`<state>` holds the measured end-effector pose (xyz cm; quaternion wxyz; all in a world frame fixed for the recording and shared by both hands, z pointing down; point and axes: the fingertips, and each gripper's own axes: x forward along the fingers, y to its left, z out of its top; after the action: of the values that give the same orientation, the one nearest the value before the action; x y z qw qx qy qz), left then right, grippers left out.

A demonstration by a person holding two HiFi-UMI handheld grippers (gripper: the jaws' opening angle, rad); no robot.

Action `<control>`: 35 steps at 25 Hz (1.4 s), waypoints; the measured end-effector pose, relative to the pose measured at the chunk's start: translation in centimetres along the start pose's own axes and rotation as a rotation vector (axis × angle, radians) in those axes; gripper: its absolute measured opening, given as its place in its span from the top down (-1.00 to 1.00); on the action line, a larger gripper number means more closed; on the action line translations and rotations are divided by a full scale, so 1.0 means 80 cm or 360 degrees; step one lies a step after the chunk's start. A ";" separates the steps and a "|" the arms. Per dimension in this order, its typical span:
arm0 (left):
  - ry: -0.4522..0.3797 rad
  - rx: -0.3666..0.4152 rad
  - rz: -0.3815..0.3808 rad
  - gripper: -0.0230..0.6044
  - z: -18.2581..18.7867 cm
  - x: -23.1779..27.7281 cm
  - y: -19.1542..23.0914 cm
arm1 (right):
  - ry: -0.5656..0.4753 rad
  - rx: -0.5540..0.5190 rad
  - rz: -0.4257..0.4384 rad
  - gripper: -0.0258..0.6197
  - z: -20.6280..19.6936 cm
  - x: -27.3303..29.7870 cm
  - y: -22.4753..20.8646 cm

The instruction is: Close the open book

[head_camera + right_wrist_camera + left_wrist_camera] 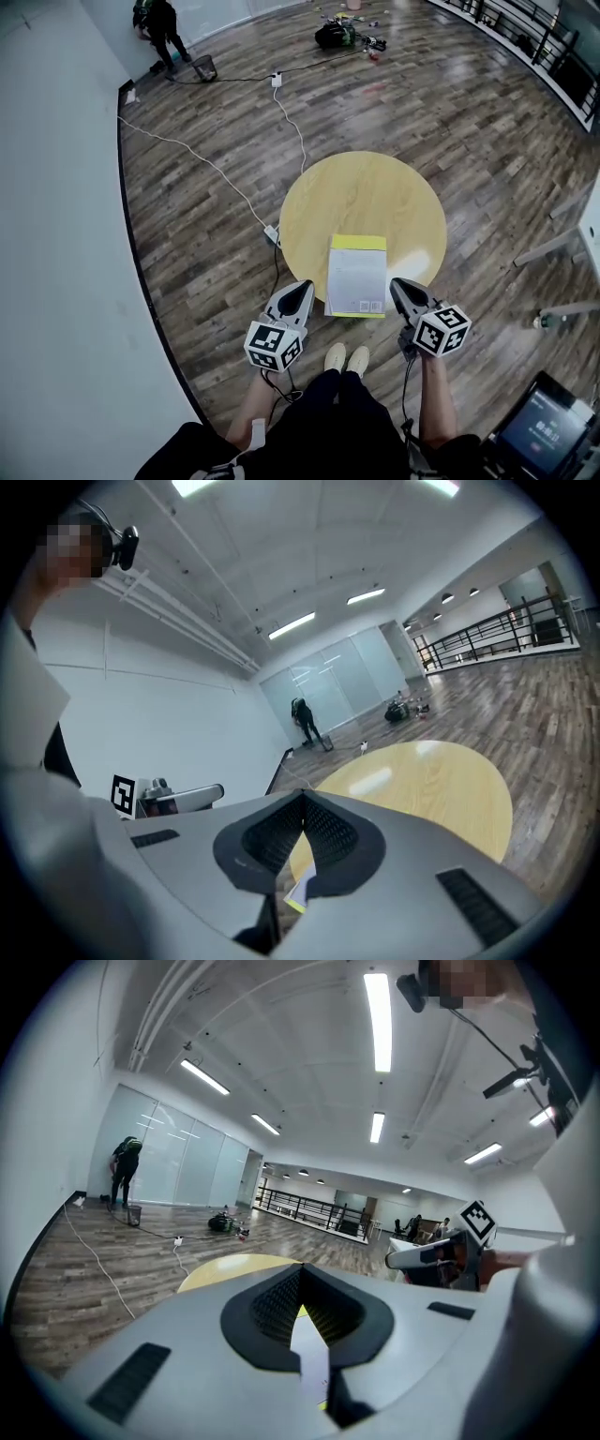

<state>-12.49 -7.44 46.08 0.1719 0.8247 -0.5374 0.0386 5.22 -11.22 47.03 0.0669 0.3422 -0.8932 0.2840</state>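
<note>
The book [357,275] lies flat on the near side of the round yellow table [366,192], showing a white face with a yellow band along its far edge. My left gripper [302,286] hovers just left of the book's near corner, jaws together and empty. My right gripper [397,284] hovers just right of the book, also shut with nothing in it. In the left gripper view the left gripper [301,1267] has its tips meeting, with a strip of the book [309,1354] showing below them. In the right gripper view the right gripper [302,796] is closed above a yellow-edged corner of the book [302,892].
A white power strip [271,232] with its cable lies on the wood floor left of the table. My shoes [346,356] stand at the table's near edge. A screen [544,436] sits at the lower right. A person [161,23], bags [337,36] and a railing [534,42] are far off.
</note>
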 end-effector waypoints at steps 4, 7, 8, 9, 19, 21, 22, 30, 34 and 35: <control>-0.0050 0.0047 -0.0069 0.93 0.029 0.017 -0.022 | -0.0161 0.0000 -0.0052 0.91 0.038 -0.037 -0.003; -0.0093 0.0087 -0.0119 0.93 0.051 0.027 -0.039 | -0.0257 -0.0017 -0.0091 0.91 0.059 -0.068 -0.003; -0.0107 0.0099 -0.0134 0.93 0.058 0.031 -0.045 | -0.0286 -0.0027 -0.0106 0.91 0.065 -0.078 -0.004; -0.0122 0.0111 -0.0148 0.93 0.066 0.034 -0.052 | -0.0314 -0.0035 -0.0121 0.91 0.072 -0.088 -0.005; -0.0294 0.0165 -0.0274 0.93 0.130 0.060 -0.108 | -0.0516 -0.0176 -0.0232 0.91 0.132 -0.163 -0.011; -0.0318 0.0190 -0.0294 0.93 0.140 0.063 -0.115 | -0.0541 -0.0209 -0.0247 0.91 0.139 -0.171 -0.010; -0.0327 0.0200 -0.0302 0.93 0.144 0.064 -0.119 | -0.0554 -0.0213 -0.0248 0.91 0.141 -0.175 -0.010; -0.0334 0.0247 -0.0343 0.93 0.150 0.072 -0.144 | -0.0581 -0.0245 -0.0254 0.91 0.143 -0.185 -0.013; -0.0324 0.0254 -0.0341 0.93 0.148 0.071 -0.147 | -0.0567 -0.0261 -0.0259 0.91 0.141 -0.186 -0.012; -0.0323 0.0252 -0.0338 0.93 0.147 0.070 -0.147 | -0.0561 -0.0268 -0.0260 0.91 0.140 -0.186 -0.011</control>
<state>-1.02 -11.86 33.61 0.0543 0.8876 -0.4570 -0.0210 17.89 -9.43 33.50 -0.0393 0.4511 -0.8809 0.1378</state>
